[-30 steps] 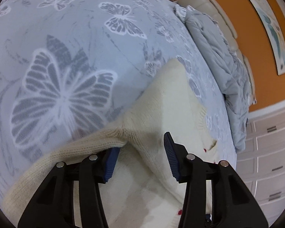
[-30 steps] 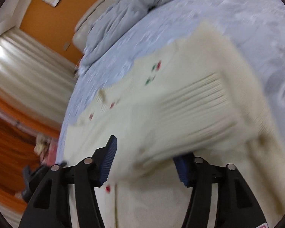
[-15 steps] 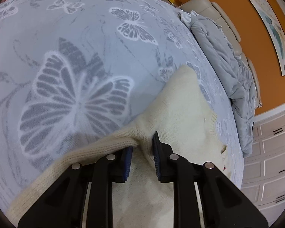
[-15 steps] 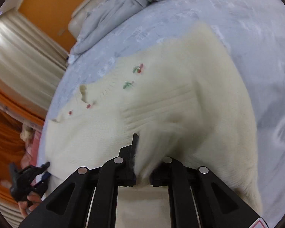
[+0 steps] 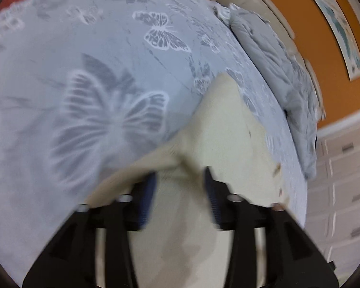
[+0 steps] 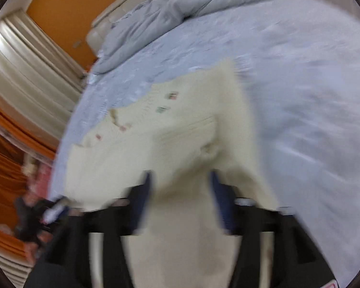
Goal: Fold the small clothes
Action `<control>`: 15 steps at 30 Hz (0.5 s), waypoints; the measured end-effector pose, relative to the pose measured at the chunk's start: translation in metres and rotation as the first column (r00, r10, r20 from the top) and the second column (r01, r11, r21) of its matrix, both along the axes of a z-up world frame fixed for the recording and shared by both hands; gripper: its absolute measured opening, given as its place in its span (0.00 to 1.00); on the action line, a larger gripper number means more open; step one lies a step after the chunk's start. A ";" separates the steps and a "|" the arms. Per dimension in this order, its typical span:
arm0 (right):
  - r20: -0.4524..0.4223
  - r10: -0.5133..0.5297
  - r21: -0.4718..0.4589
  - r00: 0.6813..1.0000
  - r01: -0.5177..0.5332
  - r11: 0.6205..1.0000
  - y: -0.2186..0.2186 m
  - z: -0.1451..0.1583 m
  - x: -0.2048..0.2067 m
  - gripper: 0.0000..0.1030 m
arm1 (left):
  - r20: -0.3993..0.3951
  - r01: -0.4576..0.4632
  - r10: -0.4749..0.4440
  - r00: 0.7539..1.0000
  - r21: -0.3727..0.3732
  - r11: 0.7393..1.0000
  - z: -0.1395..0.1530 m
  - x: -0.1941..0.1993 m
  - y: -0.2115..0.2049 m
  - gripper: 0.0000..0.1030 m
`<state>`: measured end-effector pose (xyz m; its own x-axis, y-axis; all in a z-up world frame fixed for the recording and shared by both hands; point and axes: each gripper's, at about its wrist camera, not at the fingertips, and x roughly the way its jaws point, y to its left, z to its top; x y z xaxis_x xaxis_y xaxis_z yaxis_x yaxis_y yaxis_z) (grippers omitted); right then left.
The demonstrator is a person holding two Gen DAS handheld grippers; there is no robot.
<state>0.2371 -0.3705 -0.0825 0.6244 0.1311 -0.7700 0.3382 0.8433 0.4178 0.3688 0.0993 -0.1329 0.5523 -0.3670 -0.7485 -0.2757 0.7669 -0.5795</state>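
Observation:
A cream knit sweater (image 5: 228,129) with small red and green embroidered marks lies on a bed with a grey butterfly-print sheet (image 5: 84,72). It also shows in the right wrist view (image 6: 180,129). My left gripper (image 5: 178,180) is open over the sweater's folded edge, its jaws apart with a raised ridge of knit between them. My right gripper (image 6: 181,180) is open too, jaws apart over a bunched part of the sweater. Both views are motion-blurred.
A crumpled grey duvet (image 5: 283,72) lies along the bed's far side against a cream headboard (image 5: 259,2) and orange wall. White drawers (image 5: 343,192) stand at the right. Curtains (image 6: 24,84) hang left in the right wrist view.
Half a second ago both grippers were shut, pinching the sweater; now both have opened and let go of the knit. Both cameras have pulled back slightly.

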 end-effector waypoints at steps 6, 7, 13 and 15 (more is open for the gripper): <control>-0.170 -0.060 0.045 0.984 0.069 0.997 0.001 -0.011 -0.158 0.69 | -0.023 0.097 -0.095 0.995 0.128 0.987 0.019 -0.116 0.046 0.85; -0.219 -0.084 0.071 0.972 0.102 0.992 0.004 -0.021 -0.189 0.69 | -0.046 0.102 -0.097 0.994 0.123 0.987 0.015 -0.132 0.052 0.86; -0.254 -0.105 0.261 0.961 0.173 0.950 0.015 -0.059 -0.242 0.77 | -0.121 0.103 -0.104 0.987 -0.017 0.995 -0.020 -0.205 0.072 0.87; -0.230 -0.106 0.222 0.968 0.158 0.962 0.020 -0.060 -0.240 0.84 | -0.064 0.128 -0.126 0.990 0.024 0.991 -0.018 -0.216 0.065 0.91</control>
